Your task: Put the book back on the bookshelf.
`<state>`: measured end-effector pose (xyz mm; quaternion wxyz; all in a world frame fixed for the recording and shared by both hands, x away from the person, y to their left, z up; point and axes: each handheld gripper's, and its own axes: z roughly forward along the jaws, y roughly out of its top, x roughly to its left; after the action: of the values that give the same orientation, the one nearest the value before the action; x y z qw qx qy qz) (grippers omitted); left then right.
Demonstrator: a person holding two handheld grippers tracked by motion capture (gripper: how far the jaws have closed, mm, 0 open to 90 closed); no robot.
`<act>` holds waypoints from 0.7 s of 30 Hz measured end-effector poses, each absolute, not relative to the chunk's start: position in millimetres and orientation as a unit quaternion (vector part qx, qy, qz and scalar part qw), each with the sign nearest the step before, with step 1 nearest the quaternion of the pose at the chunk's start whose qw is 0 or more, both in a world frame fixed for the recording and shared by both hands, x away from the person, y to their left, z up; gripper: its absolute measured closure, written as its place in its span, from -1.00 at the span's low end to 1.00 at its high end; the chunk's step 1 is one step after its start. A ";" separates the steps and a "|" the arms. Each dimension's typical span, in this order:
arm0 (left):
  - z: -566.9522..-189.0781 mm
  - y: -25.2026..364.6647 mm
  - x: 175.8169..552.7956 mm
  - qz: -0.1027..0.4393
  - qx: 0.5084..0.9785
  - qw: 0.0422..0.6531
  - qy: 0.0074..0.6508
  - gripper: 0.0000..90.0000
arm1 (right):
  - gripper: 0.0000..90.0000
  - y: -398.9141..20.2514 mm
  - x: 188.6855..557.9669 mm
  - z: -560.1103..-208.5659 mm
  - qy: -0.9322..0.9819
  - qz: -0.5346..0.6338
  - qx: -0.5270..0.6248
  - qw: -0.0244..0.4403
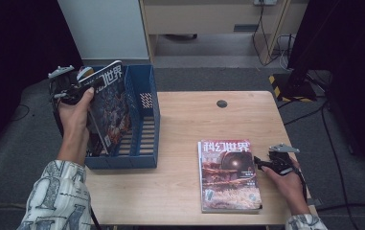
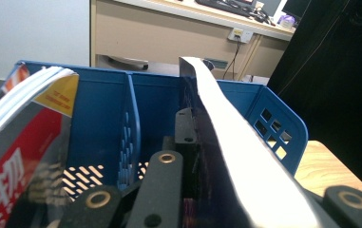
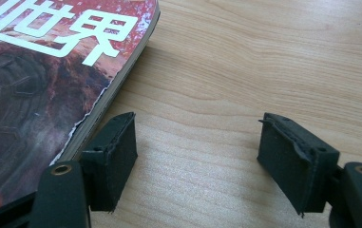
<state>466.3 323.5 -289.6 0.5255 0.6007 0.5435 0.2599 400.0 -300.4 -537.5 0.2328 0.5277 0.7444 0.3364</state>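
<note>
Magazine (image 1: pixel 107 108) stands nearly upright on its edge over the blue file rack (image 1: pixel 149 125), its long axis running from the rack's near end toward its far end, its title end tilted up and away from the person, clamped between the closed jaws of the left gripper (image 1: pixel 82 86). Inside the rack, a second magazine (image 2: pixel 22 137) leans in the compartment left of the divider. Right of the rack, another magazine (image 1: pixel 229 175) lies flat on the wooden table (image 1: pixel 185 120), title end away from the person, and the right gripper (image 1: pixel 261 164) rests just beside its right edge, jaws apart and holding nothing.
</note>
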 end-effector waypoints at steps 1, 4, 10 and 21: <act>-290.5 322.7 467.0 0.261 0.601 0.525 0.543 0.82 | -0.36 -300.4 400.0 -537.5 0.744 0.336 0.528 0.233; -293.2 321.4 468.4 0.265 0.600 0.526 0.541 0.82 | -0.36 -300.4 400.0 -537.5 0.744 0.336 0.528 0.233; -301.4 320.7 469.7 0.269 0.596 0.536 0.534 0.82 | -0.36 -300.7 400.1 -537.6 0.746 0.336 0.526 0.234; -308.3 321.3 465.1 0.275 0.588 0.545 0.531 0.82 | -0.36 -300.5 400.0 -537.6 0.745 0.335 0.527 0.234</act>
<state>465.1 321.3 -308.3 0.5449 0.5880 0.5308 0.2748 400.0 -300.5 -537.6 0.2339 0.5266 0.7453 0.3354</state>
